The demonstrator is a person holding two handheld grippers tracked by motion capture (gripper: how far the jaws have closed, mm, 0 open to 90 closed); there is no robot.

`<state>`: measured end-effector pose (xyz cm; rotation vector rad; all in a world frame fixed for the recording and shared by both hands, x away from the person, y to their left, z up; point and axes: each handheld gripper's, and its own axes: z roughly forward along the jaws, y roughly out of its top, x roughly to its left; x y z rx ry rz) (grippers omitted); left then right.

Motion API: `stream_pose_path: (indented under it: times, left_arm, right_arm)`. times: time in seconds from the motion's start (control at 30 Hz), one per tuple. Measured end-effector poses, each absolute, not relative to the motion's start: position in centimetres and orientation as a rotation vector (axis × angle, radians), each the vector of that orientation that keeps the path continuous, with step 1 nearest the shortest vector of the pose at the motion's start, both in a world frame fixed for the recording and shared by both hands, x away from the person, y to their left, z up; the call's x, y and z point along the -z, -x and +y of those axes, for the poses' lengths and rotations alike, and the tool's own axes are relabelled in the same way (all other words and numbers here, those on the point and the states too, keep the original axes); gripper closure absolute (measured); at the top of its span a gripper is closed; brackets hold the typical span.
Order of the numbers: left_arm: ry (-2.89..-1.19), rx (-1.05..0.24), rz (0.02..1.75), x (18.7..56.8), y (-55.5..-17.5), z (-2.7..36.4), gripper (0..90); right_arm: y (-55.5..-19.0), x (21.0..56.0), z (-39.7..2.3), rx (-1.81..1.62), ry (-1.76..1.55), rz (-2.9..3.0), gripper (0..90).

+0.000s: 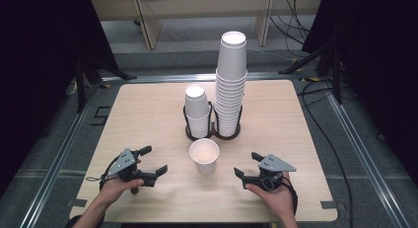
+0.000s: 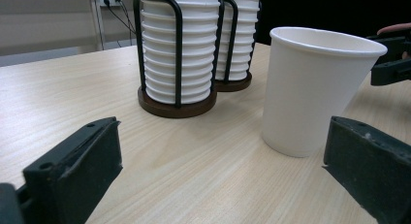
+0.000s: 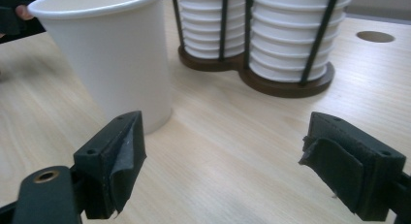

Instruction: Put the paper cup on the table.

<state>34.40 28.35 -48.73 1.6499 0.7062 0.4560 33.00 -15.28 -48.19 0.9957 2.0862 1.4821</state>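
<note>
**Single cup stands free between your two open grippers**

Your left gripper [image 1: 156, 164] rests low over the near left part of the table [image 1: 148, 104], its jaws spread wide with nothing between them. Your right gripper [image 1: 246, 165] sits at the near right, its jaws also apart and empty; in the right gripper view bare wood lies between the two pads.

The loose paper cup [image 1: 204, 156] stands upright, mouth up, on the table between the two grippers, apart from both. In the left gripper view the cup [image 2: 310, 88] stands ahead and to the right of the gap between the jaws; in the right gripper view it [image 3: 114, 54] stands ahead and to the left, close beyond the left pad but not touching it.

Just behind the cup is the dark two-ring cup holder [image 1: 213, 132]. Its left ring carries a short stack of cups [image 1: 197, 112], its right ring a tall stack [image 1: 230, 85] that rises well above the other. A strip of bare wood separates the loose cup from the holder's base.

You have open tabletop on both sides of the holder and in front of the cup. Both of your hands sit near the table's front edge. A round hole [image 3: 375, 37] lies in the tabletop beyond the holder in the right gripper view.
</note>
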Motion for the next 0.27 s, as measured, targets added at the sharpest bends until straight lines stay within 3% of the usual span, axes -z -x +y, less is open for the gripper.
stream_pose_path:
  times: [0.27]
  left_arm:
    - [-1.667, -0.455, 0.678, 48.76, -34.38, 27.64, 0.0]
  right_arm:
    - [-32.73, 48.62, -15.93, -1.468, -1.015, 2.022, 15.2]
